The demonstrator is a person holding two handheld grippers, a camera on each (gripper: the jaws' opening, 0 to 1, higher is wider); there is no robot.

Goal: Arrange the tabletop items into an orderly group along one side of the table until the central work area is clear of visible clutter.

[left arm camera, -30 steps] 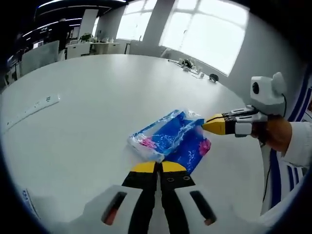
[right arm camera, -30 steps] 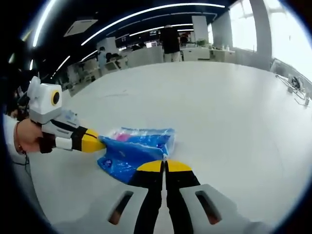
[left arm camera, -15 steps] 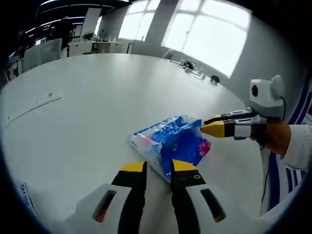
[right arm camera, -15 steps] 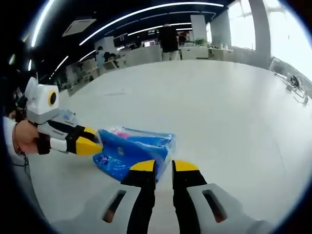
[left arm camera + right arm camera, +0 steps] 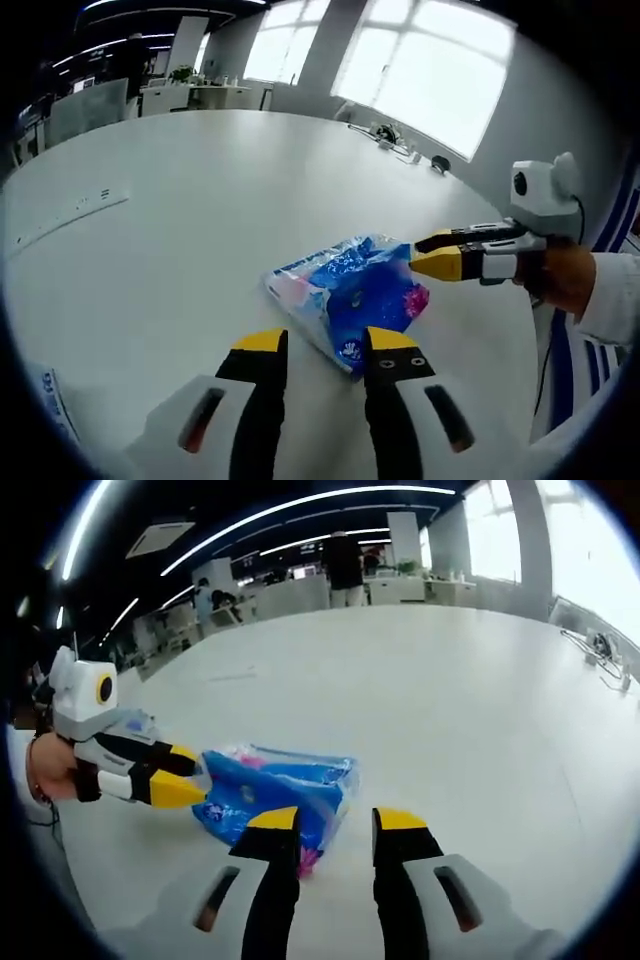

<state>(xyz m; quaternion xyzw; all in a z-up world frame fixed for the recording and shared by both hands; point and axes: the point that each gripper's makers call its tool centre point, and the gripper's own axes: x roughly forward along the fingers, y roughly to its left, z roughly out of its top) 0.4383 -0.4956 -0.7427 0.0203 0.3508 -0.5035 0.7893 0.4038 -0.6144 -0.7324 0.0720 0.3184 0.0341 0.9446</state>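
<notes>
Left claw (image 5: pixel 318 345): mine, jaws parted, grasping nothing; the blue packet (image 5: pixel 350 300) lies just beyond its tips, near corner between them.

Right claw (image 5: pixel 336 825): mine, jaws parted, also released; the blue packet (image 5: pixel 275 795) lies just ahead and to the left of its tips. In the left gripper view this claw (image 5: pixel 430 258) sits at the packet's far-right corner, tips slightly apart, very near or touching the wrapper; I cannot tell which.

Blue packet: crinkled plastic wrapper, blue with pink print, flat on the white surface (image 5: pixel 200 200).

Beyond the packet: a long white strip (image 5: pixel 65 222) well apart to its left; small dark items (image 5: pixel 400 140) near the far edge.

Step in hand, as I judge it: packet set down, both claws let go. Next move calls for picking another stray item, likely the strip, and bringing it alongside the packet.
</notes>
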